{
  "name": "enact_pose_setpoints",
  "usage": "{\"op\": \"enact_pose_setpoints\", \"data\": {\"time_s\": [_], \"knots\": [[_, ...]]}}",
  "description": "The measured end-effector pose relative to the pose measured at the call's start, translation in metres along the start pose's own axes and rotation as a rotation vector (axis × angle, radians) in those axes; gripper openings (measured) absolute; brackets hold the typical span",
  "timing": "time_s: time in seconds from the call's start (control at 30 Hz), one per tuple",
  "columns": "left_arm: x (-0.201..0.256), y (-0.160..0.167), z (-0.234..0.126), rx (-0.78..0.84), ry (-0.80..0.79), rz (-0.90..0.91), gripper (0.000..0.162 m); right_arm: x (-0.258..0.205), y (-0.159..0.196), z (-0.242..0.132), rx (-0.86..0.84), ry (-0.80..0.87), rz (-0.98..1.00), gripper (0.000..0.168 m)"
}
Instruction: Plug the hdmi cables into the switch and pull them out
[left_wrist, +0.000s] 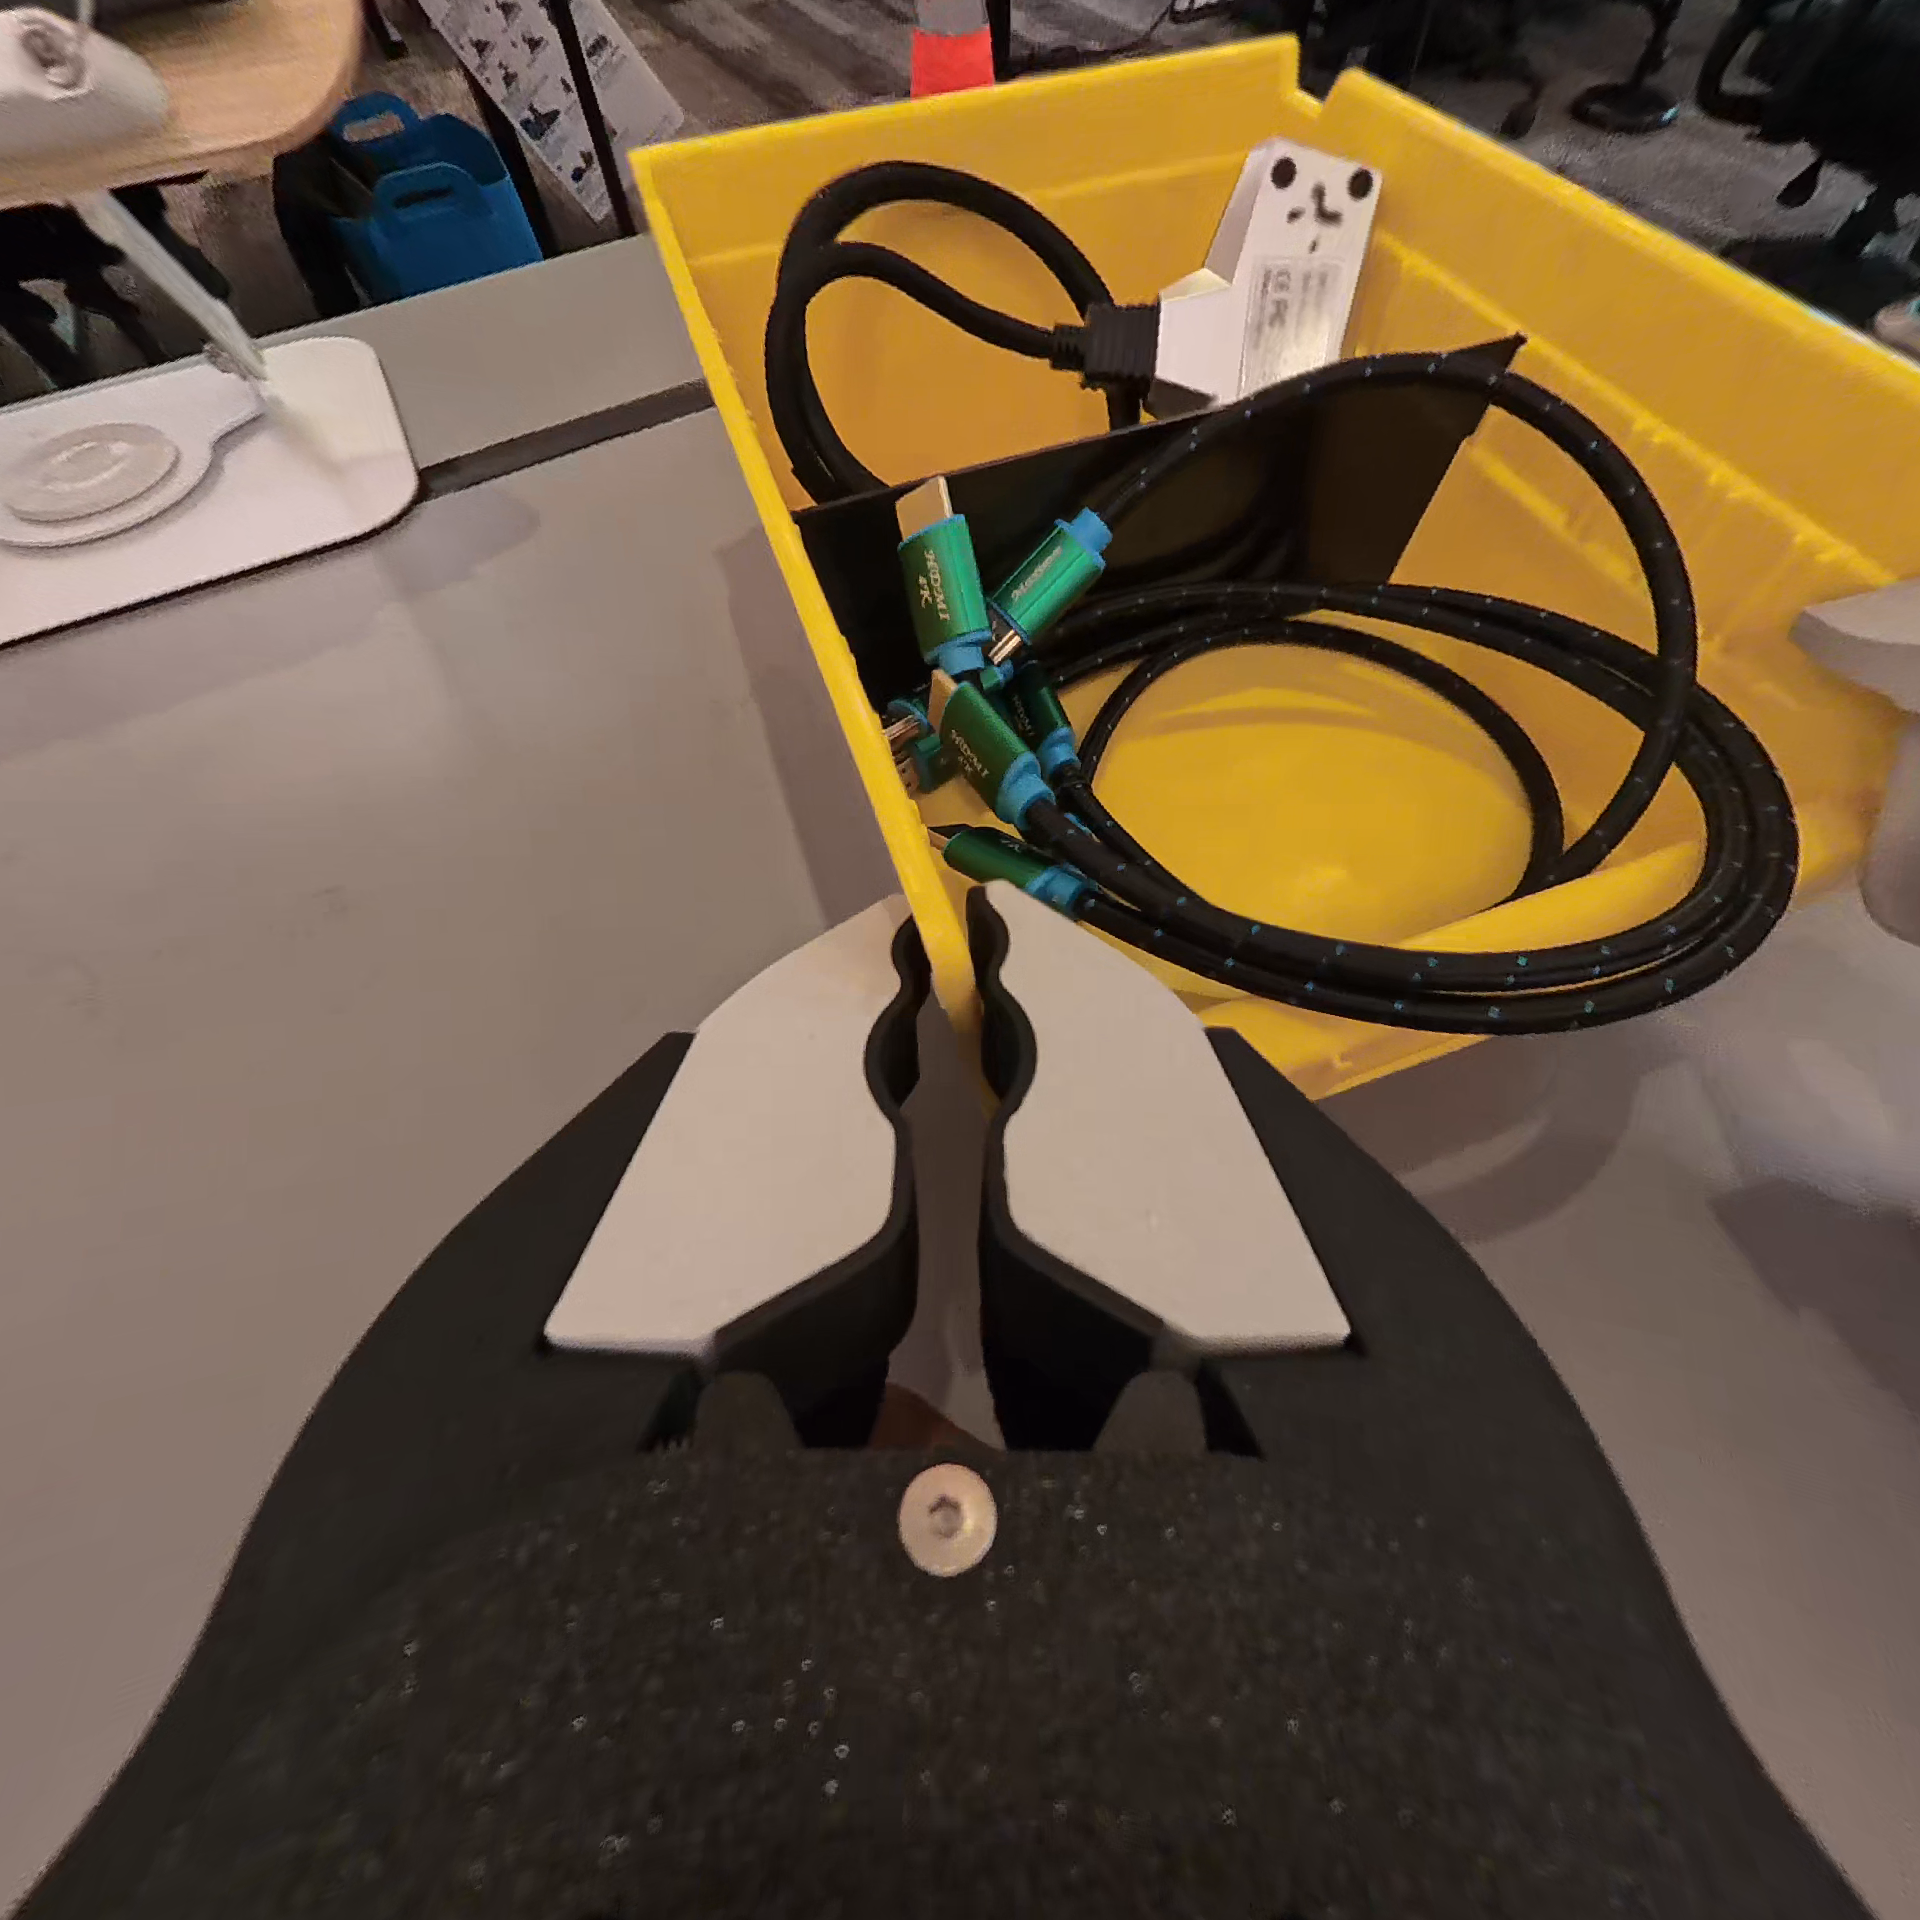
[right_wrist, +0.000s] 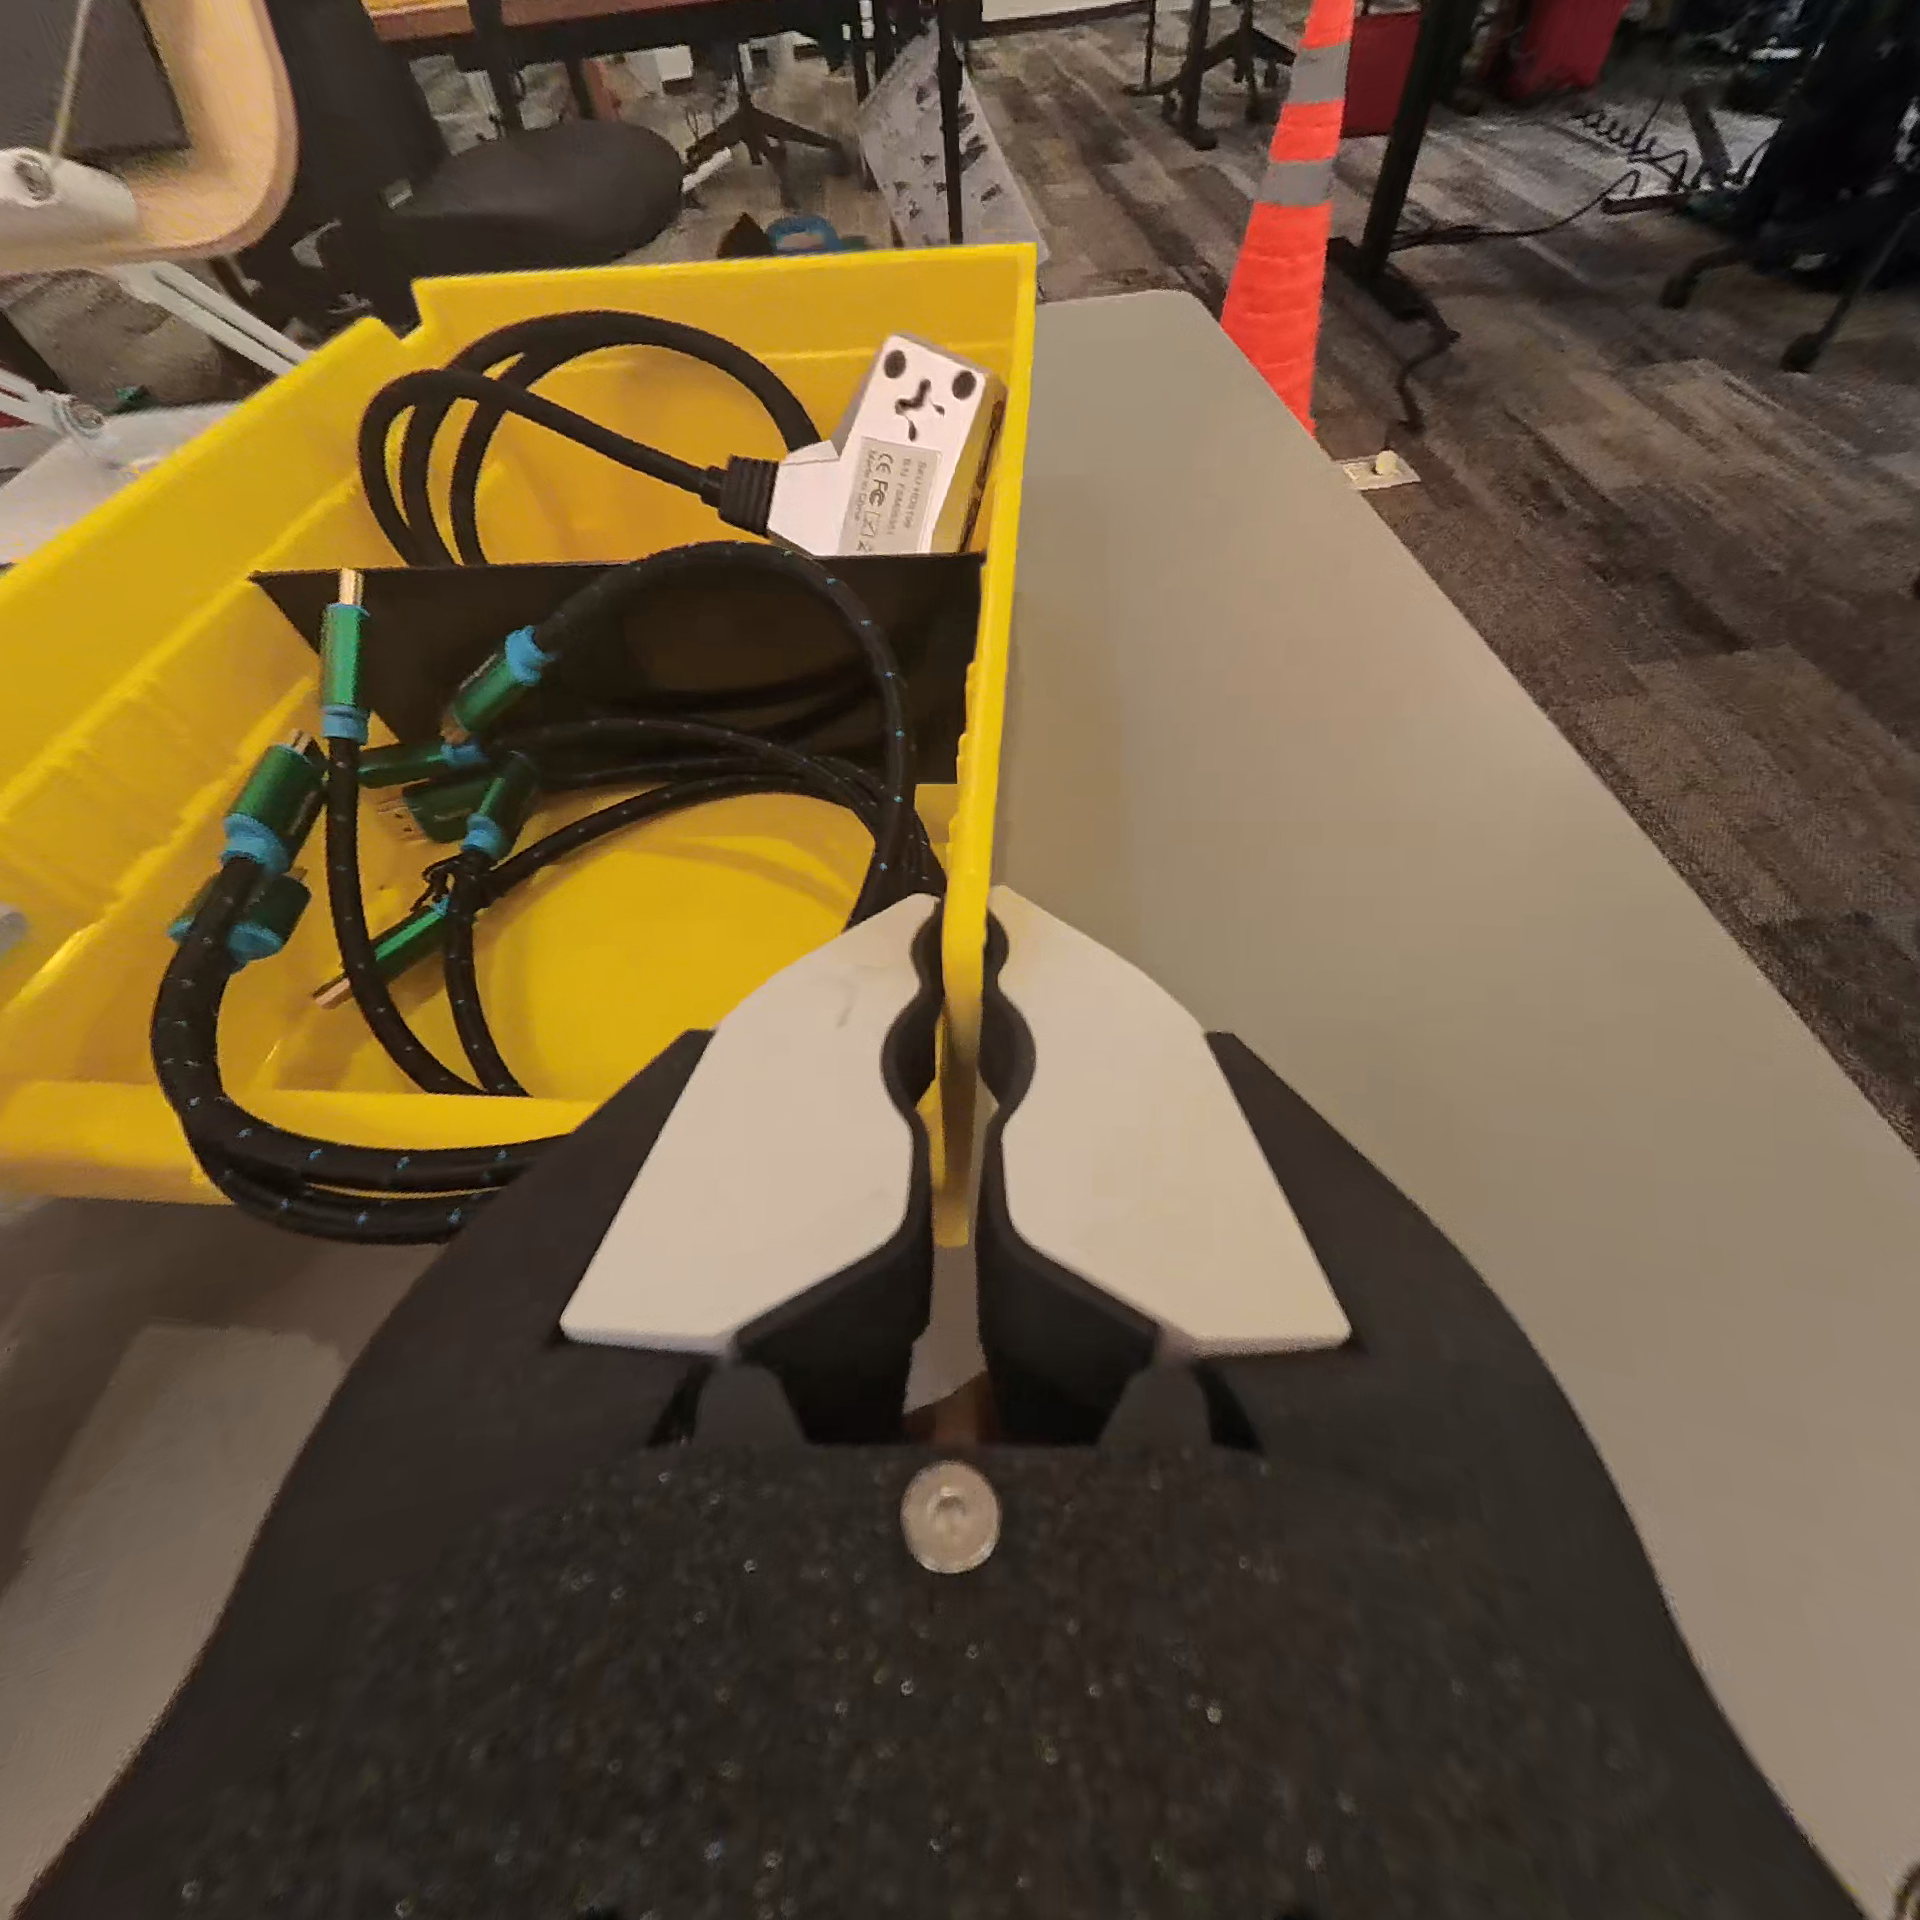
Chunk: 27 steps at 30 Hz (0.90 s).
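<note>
Gripping opposite side walls of the yellow bin (left_wrist: 1143, 125), the left tool (left_wrist: 943, 935) and right tool (right_wrist: 961, 935) are each clamped on a thin wall edge. Inside, the braided hdmi cables (left_wrist: 1351, 966) coil in the near compartment and the silver switch (right_wrist: 894, 468) leans beyond the black divider (right_wrist: 665, 603). Tilting unevenly could slip a wall free, spilling cables onto the bench (left_wrist: 364, 831)

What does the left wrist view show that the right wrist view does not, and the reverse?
Only the left wrist view: a blue bag on the floor and a white stand base on the table.

Only the right wrist view: the full orange cone and a black chair seat.

Both: the yellow bin with switch and HDMI cables; the left gripper and right gripper each clamp a bin wall.
</note>
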<state>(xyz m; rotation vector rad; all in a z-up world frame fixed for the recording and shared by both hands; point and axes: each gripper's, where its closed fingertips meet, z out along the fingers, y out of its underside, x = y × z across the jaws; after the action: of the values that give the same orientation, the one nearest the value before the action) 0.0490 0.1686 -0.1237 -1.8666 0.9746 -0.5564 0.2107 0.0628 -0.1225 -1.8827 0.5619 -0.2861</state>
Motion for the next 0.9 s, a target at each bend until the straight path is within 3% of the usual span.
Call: {"op": "enact_pose_setpoints", "data": {"time_s": [0.1, 0.23, 0.37, 0.5, 0.67, 0.73, 0.8, 0.9], "knots": [[-0.024, 0.007, -0.029, 0.021, -0.01, -0.019, 0.006, -0.031, -0.006, -0.021, 0.03, -0.011, -0.009, 0.003], [-0.086, 0.019, -0.088, 0.059, -0.104, -0.008, 0.005, -0.108, 0.0, -0.046, 0.055, -0.086, 0.016, 0.003], [-0.164, 0.045, -0.129, 0.043, -0.239, -0.04, 0.004, -0.201, 0.017, -0.041, 0.024, -0.199, 0.001, 0.004], [-0.215, 0.067, -0.147, 0.049, -0.287, -0.075, 0.005, -0.261, 0.021, -0.029, 0.037, -0.234, -0.05, 0.004], [-0.228, 0.088, -0.149, -0.004, -0.284, -0.05, 0.006, -0.283, 0.028, -0.016, 0.043, -0.216, -0.063, 0.003], [-0.218, 0.091, -0.155, -0.02, -0.263, -0.013, 0.017, -0.281, 0.029, -0.015, 0.048, -0.221, -0.049, 0.003], [-0.204, 0.091, -0.174, -0.013, -0.189, -0.057, 0.029, -0.282, 0.029, -0.015, 0.045, -0.228, -0.063, 0.003], [-0.209, 0.092, -0.226, 0.052, -0.074, -0.214, 0.032, -0.282, 0.03, -0.016, 0.027, -0.259, -0.1, 0.004]]}}
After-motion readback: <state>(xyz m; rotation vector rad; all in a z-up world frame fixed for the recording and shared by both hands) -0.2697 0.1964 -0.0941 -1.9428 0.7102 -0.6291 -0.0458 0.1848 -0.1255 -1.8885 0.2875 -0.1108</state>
